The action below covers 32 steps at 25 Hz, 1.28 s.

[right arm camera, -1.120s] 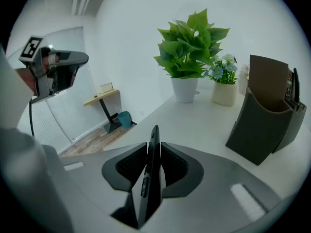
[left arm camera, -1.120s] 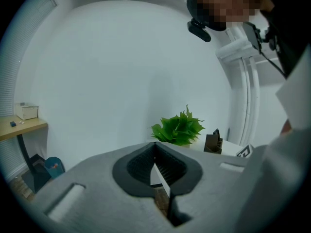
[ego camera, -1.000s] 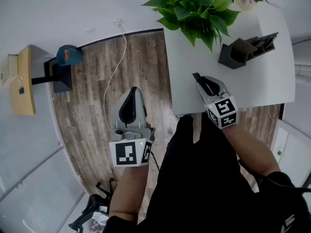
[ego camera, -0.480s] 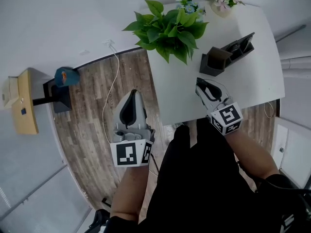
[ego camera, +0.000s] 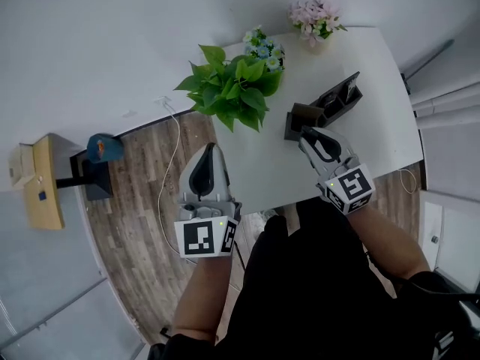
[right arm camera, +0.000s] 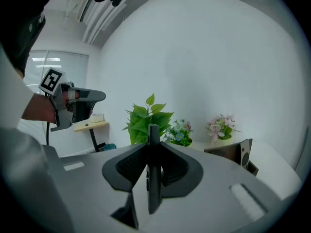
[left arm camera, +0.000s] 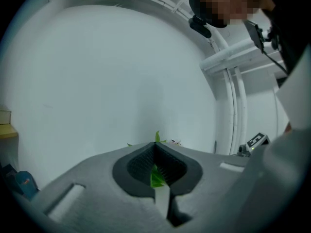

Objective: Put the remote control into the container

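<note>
Nearest, the left gripper (ego camera: 209, 150) hangs off the table's (ego camera: 379, 122) near left corner, jaws pressed together on nothing. The right gripper (ego camera: 307, 135) is over the table's near edge, pinching the remote control (right arm camera: 153, 178) edge-on, so it shows as a thin upright strip between the pads. The dark container (ego camera: 324, 105) lies just beyond and slightly right of those tips, its length running toward the far right edge. This hand is much the nearer. A leafy plant (ego camera: 232, 92) stands at the far left edge.

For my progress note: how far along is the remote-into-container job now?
Done: the right tool grips the slim black remote control. In hand: it is held over the white table. Left: putting it into the dark open container ahead on that table.
</note>
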Each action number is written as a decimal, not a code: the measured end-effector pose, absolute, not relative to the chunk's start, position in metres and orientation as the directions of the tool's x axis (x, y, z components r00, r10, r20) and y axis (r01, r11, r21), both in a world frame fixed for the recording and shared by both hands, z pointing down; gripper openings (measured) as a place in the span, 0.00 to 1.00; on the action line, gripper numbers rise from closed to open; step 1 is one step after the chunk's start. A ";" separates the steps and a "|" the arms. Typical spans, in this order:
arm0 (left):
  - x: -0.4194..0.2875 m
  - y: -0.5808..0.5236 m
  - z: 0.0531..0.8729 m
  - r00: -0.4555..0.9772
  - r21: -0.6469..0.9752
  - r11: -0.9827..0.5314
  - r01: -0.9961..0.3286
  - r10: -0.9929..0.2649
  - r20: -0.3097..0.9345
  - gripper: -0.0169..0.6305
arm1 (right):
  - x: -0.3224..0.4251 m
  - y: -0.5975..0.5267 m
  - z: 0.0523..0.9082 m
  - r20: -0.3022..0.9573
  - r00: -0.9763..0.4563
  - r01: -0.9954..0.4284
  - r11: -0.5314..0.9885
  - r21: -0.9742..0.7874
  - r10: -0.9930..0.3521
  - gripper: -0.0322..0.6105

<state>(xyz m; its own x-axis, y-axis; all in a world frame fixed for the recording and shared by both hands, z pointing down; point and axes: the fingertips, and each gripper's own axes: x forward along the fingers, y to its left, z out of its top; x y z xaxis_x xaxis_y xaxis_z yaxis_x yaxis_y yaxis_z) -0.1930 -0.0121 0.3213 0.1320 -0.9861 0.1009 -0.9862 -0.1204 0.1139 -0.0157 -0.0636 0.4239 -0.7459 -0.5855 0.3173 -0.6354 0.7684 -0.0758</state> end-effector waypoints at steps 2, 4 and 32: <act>-0.185 -0.020 0.315 0.131 0.109 -0.120 -0.987 -0.987 0.094 0.03 | -0.013 -0.071 0.415 0.289 -0.765 -0.619 0.782 -0.079 -0.576 0.18; -0.178 -0.027 0.310 0.124 0.105 -0.114 -0.988 -0.988 0.088 0.03 | -0.012 -0.078 0.408 0.267 -0.783 -0.600 0.795 -0.085 -0.562 0.18; -0.160 -0.076 0.324 0.018 0.078 -0.007 -0.997 -0.989 0.147 0.03 | -0.026 -0.119 0.433 0.244 -0.894 -0.402 0.913 -0.065 -0.376 0.18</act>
<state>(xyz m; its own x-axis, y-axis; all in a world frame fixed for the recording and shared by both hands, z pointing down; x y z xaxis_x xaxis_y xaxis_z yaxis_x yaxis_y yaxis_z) -0.1602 -0.0764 0.3244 0.0184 -0.9890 0.1470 -0.9969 -0.0069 0.0784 -0.0258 -0.1188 0.4328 -0.8940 -0.3761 0.2436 -0.4018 0.9134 -0.0645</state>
